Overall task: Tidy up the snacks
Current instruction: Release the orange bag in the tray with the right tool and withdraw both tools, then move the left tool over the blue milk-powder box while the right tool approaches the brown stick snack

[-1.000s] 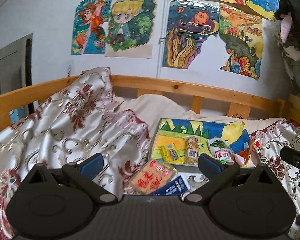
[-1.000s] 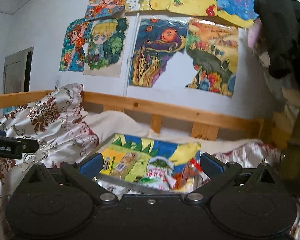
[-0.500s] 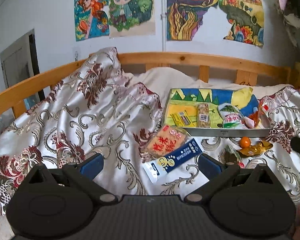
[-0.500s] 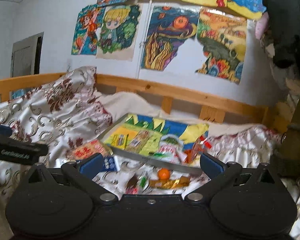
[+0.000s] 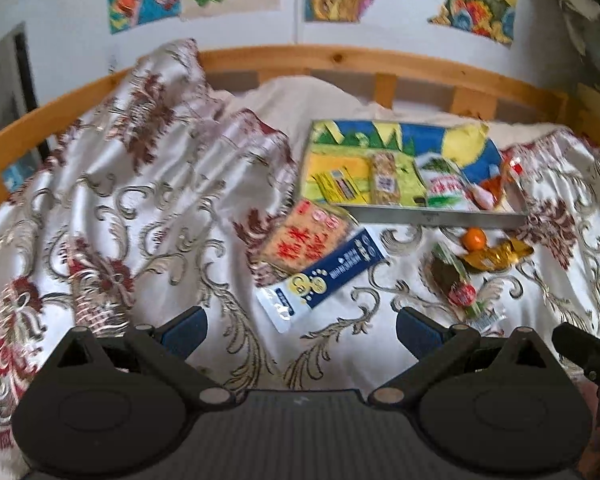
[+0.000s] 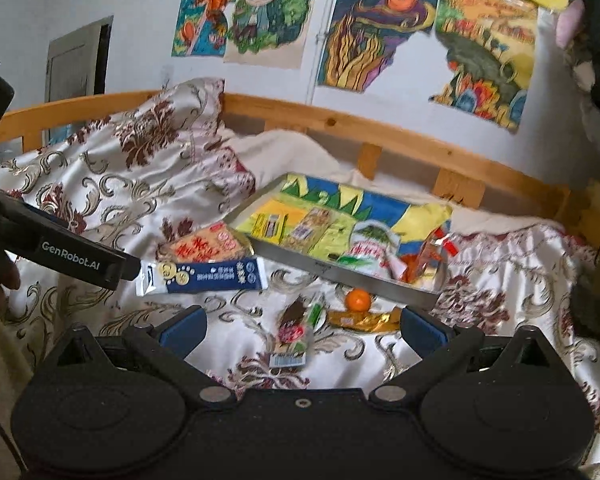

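On the bedspread (image 5: 148, 216), patterned in cream and dark red, a shallow metal tray (image 5: 436, 219) is placed toward the wooden bed rail (image 5: 340, 60). The tray floor is lined with a coloured drawing, and several snack packets are held inside it: a yellow packet (image 5: 340, 186), a tall clear packet (image 5: 385, 180), a green-and-white packet (image 5: 446, 190) and an orange-red packet (image 5: 496, 190) against the right wall.

Outside the tray, five items are laid on the fabric. An orange packet with red characters (image 5: 306, 236) is positioned just beside the tray's near left corner. A long blue-and-white packet (image 5: 326, 278) is overlapped onto its near edge. A small orange fruit (image 5: 474, 237) is set close below the tray's front wall, touching a gold wrapper (image 5: 496, 254). A dark snack bar with a red label (image 5: 458, 284) is located nearest the grippers.

The left gripper (image 5: 300, 330) is held released, with both fingers spread wide above the bedspread and nothing between them. The right gripper (image 6: 300, 326) is likewise spread apart and empty; in its view, the dark snack bar is seen between its fingertips, on the fabric below. Drawings (image 6: 256, 12) are fixed to the wall behind the bed.
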Available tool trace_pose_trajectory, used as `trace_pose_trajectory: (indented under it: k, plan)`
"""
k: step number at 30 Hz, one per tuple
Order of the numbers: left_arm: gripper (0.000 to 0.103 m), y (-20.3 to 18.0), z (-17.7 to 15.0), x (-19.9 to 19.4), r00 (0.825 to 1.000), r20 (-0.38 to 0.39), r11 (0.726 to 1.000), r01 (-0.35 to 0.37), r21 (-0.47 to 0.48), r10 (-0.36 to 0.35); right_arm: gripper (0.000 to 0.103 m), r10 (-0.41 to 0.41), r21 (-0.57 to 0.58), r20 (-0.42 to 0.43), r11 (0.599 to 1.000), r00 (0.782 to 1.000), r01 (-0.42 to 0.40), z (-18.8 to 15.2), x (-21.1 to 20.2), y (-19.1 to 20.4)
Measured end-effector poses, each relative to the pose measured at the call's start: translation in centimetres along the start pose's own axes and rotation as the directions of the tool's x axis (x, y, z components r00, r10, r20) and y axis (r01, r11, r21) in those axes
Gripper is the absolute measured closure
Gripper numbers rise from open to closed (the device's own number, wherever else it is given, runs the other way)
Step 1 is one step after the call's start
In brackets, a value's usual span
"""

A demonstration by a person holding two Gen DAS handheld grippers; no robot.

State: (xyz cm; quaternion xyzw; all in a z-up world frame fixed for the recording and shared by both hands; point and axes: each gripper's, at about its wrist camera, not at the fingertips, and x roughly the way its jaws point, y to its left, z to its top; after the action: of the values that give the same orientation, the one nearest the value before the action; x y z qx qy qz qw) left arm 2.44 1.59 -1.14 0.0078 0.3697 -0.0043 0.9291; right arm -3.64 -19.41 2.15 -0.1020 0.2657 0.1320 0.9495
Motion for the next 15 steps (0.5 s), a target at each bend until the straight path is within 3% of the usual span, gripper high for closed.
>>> trace_pose_trajectory:
  k: [8, 15]
  plan:
    - [0.001, -1.1, 1.7, 2.9, 1.0, 0.01, 0.992, 0.012, 0.122, -0.014, 0.001, 0.032, 0.028, -0.071, 0.999, 0.997, -0.03, 0.5, 2.1, -0.3]
    - [0.0, -0.7, 3.3, 7.0, 1.0, -0.028, 0.989, -0.006, 0.147, 0.01, 0.001, 0.061, 0.074, -0.134, 0.996, 0.989, -0.052, 1.8, 5.1, -1.7]
